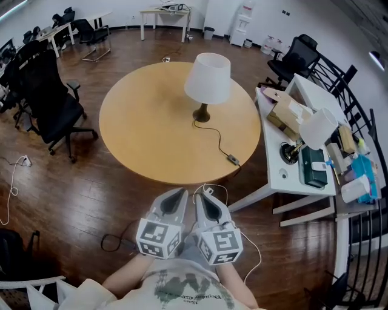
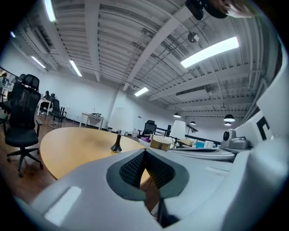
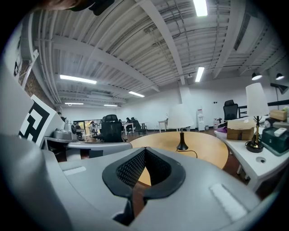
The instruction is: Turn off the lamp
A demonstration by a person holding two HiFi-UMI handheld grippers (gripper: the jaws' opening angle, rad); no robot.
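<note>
My left tongs [image 1: 180, 192] and right tongs [image 1: 204, 194] are pressed together, empty; lamp [image 1: 207, 79] and cord switch [image 1: 233, 160] sit well ahead on the table [image 1: 139, 127]. Lit or off, I can't tell.

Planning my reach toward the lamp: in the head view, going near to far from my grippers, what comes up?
The left gripper and right gripper, side by side → black inline switch on the cord → dark lamp base → pale table by the far wall.

grey left gripper [image 1: 180, 194], grey right gripper [image 1: 204, 195]
</note>
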